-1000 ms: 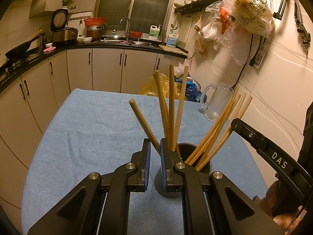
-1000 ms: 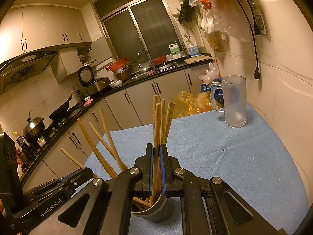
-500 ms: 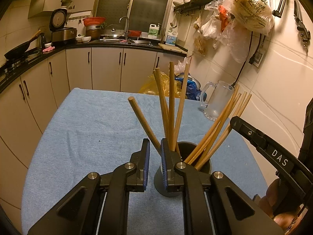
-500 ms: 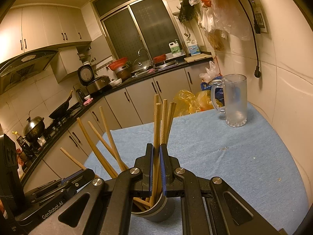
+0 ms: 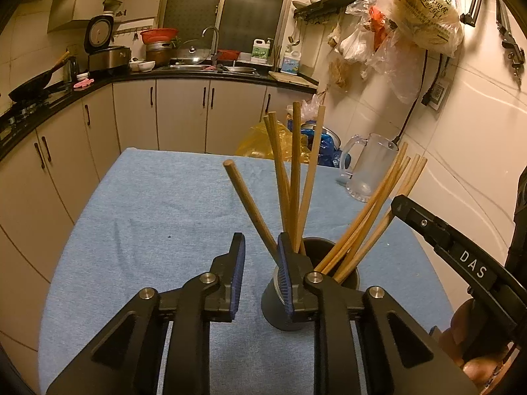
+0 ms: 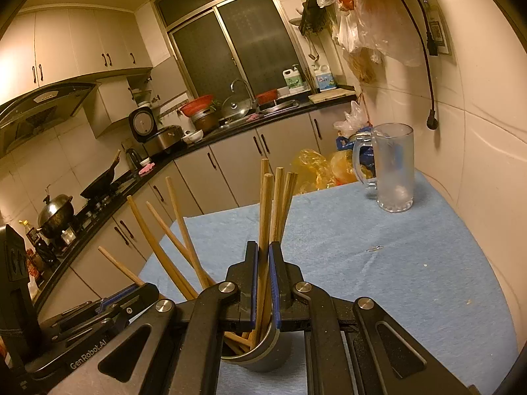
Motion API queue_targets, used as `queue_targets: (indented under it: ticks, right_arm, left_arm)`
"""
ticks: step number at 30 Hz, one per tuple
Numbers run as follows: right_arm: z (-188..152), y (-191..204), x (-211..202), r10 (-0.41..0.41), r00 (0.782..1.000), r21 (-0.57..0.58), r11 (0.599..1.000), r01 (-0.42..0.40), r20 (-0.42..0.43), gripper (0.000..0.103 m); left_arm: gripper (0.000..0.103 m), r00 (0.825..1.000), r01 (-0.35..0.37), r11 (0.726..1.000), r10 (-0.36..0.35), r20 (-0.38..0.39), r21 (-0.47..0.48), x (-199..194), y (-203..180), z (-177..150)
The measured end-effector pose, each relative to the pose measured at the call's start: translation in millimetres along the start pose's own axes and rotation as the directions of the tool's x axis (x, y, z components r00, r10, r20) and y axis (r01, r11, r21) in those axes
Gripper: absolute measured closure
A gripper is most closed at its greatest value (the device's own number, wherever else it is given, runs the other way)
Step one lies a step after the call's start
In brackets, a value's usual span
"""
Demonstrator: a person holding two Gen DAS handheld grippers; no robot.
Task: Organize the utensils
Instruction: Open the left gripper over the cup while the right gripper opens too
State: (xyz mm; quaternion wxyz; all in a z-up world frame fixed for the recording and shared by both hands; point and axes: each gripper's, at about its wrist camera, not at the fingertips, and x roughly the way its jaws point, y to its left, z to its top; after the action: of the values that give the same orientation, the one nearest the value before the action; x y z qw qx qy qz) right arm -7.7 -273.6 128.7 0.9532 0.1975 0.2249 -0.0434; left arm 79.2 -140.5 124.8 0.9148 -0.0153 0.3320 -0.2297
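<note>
A dark grey utensil cup [image 5: 276,309] stands on the blue table cloth [image 5: 158,217] and holds several wooden chopsticks [image 5: 294,171]. My left gripper [image 5: 260,263] is open just left of the cup; one slanted chopstick [image 5: 250,207] passes between its fingers without being gripped. In the right wrist view the cup [image 6: 263,355] is right under my right gripper [image 6: 262,276], which is shut on an upright chopstick [image 6: 265,217] standing in the cup. Other chopsticks [image 6: 158,237] fan out to the left.
A frosted glass mug [image 5: 369,171] stands at the far right of the table near the wall; it also shows in the right wrist view [image 6: 393,168]. Plastic bags [image 5: 263,141] sit beyond the table's far edge. Kitchen counter and cabinets [image 5: 184,112] lie behind.
My left gripper has opened from nearly shut to a wide gap. My right gripper stays shut on the chopstick and has hardly moved.
</note>
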Motion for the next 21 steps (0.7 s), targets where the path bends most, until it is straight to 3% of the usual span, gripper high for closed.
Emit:
queue_targets:
  ticks: [9, 21]
  right_arm:
    - [0.0, 0.2, -0.2, -0.002, 1.000, 0.000, 1.000, 0.002, -0.001, 0.095]
    - [-2.1, -8.2, -5.5, -0.010, 1.000, 0.001, 1.000, 0.010, -0.002, 0.079]
  left_arm:
    - [0.078, 1.000, -0.009, 1.000, 0.009, 0.000, -0.002, -1.1, 1.1, -0.4]
    - [0.071, 1.000, -0.022, 1.000, 0.022, -0.003, -0.012, -0.1, 2.7, 1.5]
